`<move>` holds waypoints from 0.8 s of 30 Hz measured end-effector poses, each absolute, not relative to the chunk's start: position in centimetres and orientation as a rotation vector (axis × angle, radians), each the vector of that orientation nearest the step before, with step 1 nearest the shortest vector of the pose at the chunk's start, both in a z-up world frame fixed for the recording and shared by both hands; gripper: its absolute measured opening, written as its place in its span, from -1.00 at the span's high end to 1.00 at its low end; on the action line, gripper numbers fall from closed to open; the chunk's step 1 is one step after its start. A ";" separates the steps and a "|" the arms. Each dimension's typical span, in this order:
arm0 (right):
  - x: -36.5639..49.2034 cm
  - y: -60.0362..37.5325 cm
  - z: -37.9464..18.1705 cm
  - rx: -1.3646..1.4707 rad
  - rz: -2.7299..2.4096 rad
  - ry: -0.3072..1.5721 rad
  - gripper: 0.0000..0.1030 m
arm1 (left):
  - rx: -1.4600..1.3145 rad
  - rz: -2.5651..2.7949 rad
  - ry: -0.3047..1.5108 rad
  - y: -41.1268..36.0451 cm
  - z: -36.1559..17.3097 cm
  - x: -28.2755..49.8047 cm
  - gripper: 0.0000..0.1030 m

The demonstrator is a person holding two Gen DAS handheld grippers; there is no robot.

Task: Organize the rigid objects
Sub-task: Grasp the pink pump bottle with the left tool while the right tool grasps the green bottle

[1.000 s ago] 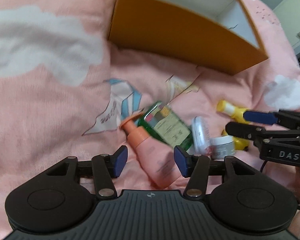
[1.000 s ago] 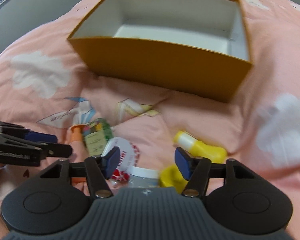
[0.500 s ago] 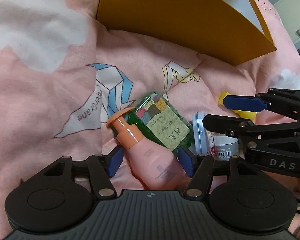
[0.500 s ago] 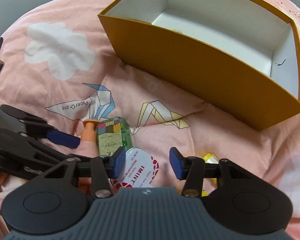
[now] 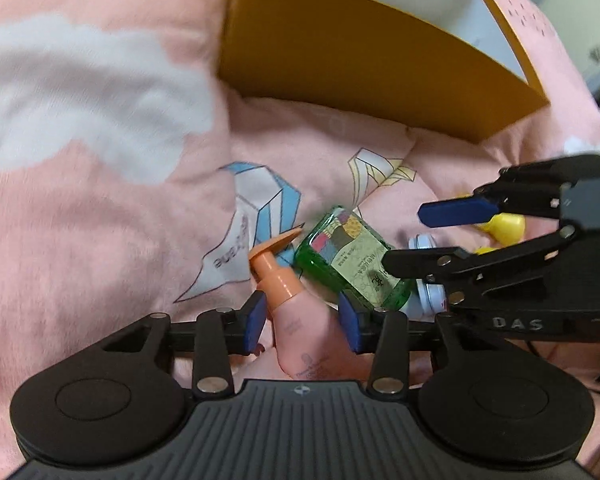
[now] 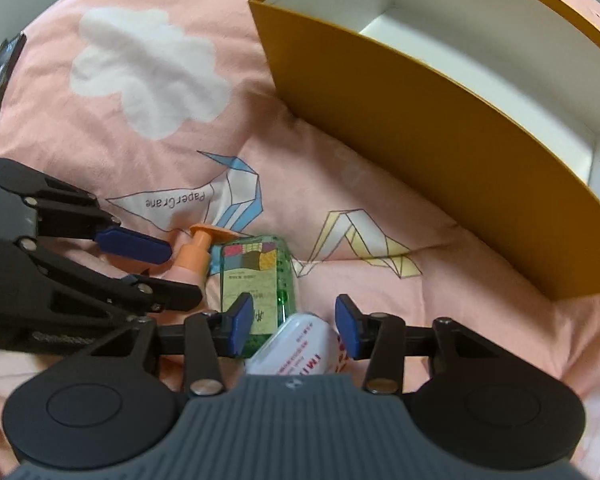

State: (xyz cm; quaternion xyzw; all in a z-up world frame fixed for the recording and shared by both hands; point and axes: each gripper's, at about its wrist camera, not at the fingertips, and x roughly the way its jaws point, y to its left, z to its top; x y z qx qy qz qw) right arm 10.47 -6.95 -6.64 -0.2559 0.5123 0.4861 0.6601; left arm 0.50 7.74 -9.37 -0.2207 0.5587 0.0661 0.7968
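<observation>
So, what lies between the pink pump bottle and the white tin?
The green bottle lies between the pink pump bottle and the white tin, touching both as far as the right wrist view shows; the left wrist view agrees.

pink bedspread (image 6: pixel 380 168), cloud and crane prints

**Materials and finishes**

Bedcover (image 5: pixel 100 208): soft pink cloth, matt, printed.
Box (image 6: pixel 440 128): matt mustard card outside, plain white inside.
Pump bottle (image 5: pixel 296 320) between the left gripper (image 5: pixel 302 322) pads: smooth pink plastic, satin.
Green bottle (image 6: pixel 256 276): glossy translucent plastic, paper label.
Tin (image 6: pixel 296 348) at the right gripper (image 6: pixel 294 328): smooth white, printed.
Gripper bodies: matt black plastic, ribbed.
</observation>
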 end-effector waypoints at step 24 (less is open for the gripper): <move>8.3 -3.4 -9.7 -0.787 1.231 1.164 0.06 | -0.553 0.151 1.183 8.7 -9.2 -0.3 0.04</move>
